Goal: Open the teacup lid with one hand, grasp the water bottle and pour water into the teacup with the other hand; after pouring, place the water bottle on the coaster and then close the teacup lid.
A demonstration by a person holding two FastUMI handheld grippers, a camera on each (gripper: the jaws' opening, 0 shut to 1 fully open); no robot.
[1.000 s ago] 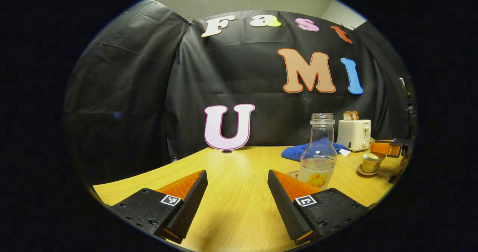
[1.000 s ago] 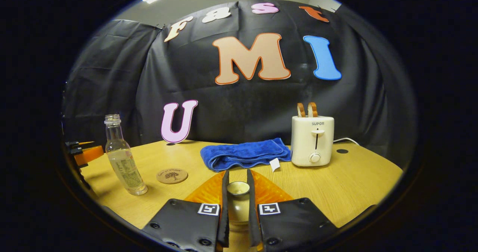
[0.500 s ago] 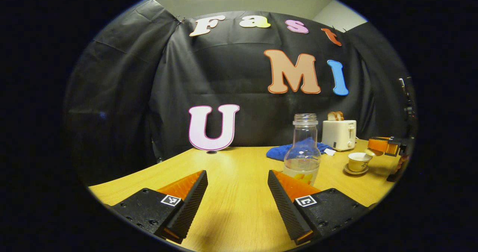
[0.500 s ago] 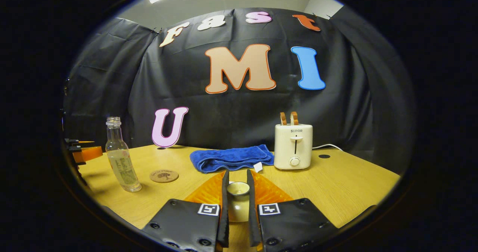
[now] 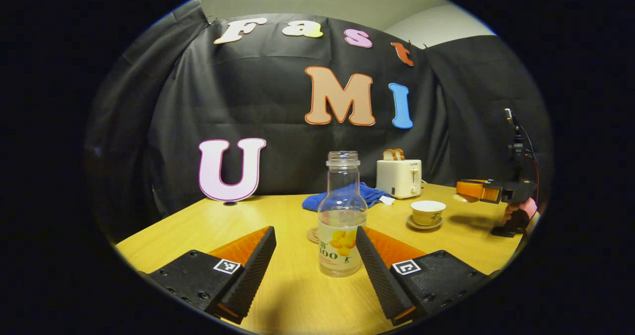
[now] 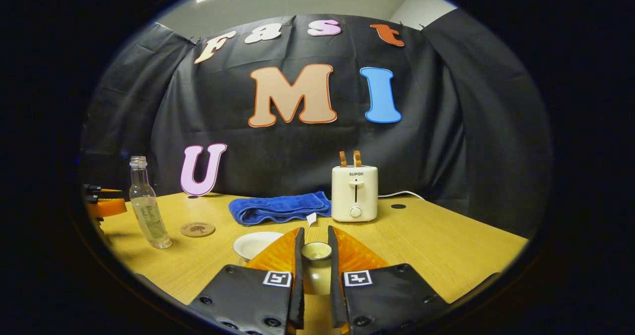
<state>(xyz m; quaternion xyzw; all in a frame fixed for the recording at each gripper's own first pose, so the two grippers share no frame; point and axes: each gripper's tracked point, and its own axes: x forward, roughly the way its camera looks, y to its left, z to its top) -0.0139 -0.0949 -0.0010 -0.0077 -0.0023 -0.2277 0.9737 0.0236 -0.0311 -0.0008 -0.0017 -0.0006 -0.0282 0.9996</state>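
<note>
Glass catches the light at the centre of the left gripper view: the water bottle stands uncapped and upright on the wooden table, roughly a third full. The left gripper sits low in that frame with its fingers spread wide, the bottle between them but neither finger pressing on it. Right of centre the teacup sits open on its saucer, and the coaster peeks out from behind the bottle's foot.

Bottom centre of the right gripper view, the right gripper is closed tight on the teacup lid, held clear of the cup, whose pale rim shows just left of the fingers. The same gripper appears at the right edge of the left gripper view, a hand behind it.

By my reckoning the lid step is done and the bottle grasp is in hand. Next the left fingers need to close squarely on the bottle's body, low enough to hold firm, before lifting and tipping toward the cup.

Most of the coaster is hidden in the left gripper view, though it shows whole in the right one. The lid's lower part is buried between the fingers. A blue towel and toaster stand behind.
</note>
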